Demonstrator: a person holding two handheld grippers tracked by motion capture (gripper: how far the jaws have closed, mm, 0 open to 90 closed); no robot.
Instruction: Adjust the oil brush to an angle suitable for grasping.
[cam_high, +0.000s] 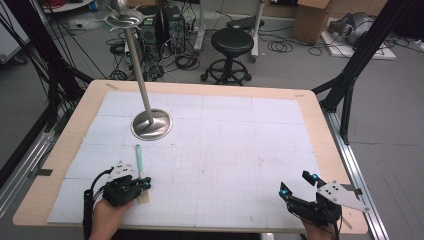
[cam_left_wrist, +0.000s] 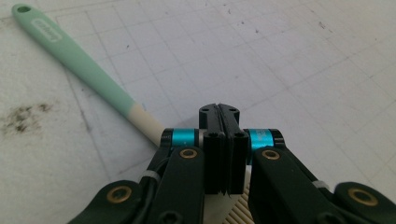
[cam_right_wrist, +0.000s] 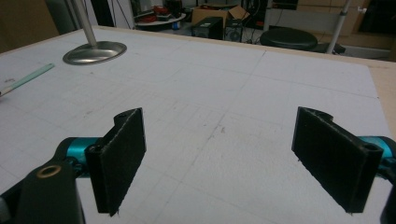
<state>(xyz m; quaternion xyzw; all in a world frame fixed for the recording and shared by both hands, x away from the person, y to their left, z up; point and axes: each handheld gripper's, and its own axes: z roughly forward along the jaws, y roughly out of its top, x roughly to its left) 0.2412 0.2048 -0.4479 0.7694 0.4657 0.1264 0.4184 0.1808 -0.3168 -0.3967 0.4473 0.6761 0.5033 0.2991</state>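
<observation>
High view: we see both grippers low on the tabletop (cam_high: 200, 95), left gripper (cam_high: 145, 184) near the front-left corner, right gripper (cam_high: 292, 186) near the front-right, well apart.
Left gripper: jaws fully together, pads meeting w/ no gap in the left gripper view (cam_left_wrist: 224, 122); they stand above the brush's head end, but we can't tell if anything is pinched between them.
Brush: mint-green handle w/ cream neck (cam_high: 138, 159), lying flat on the gridded mat, handle pointing away from the person twd the metal stand; head end sits under the left gripper. Left gripper view shows the handle (cam_left_wrist: 74, 60) running up-left, hole at its far tip, cream bristles at the bottom edge below the jaws.
Right gripper: jaws wide apart in the right gripper view (cam_right_wrist: 219, 158), nothing between them, bare mat below.
Metal stand: round base (cam_high: 151, 125) on the mat's left half, beyond the brush, pole leaning up-left; also in the right gripper view (cam_right_wrist: 95, 52).
Stains: dark smudges on the mat (cam_left_wrist: 23, 116) beside the brush.
Background: black stool (cam_high: 231, 42) on the floor past the tabletop.
</observation>
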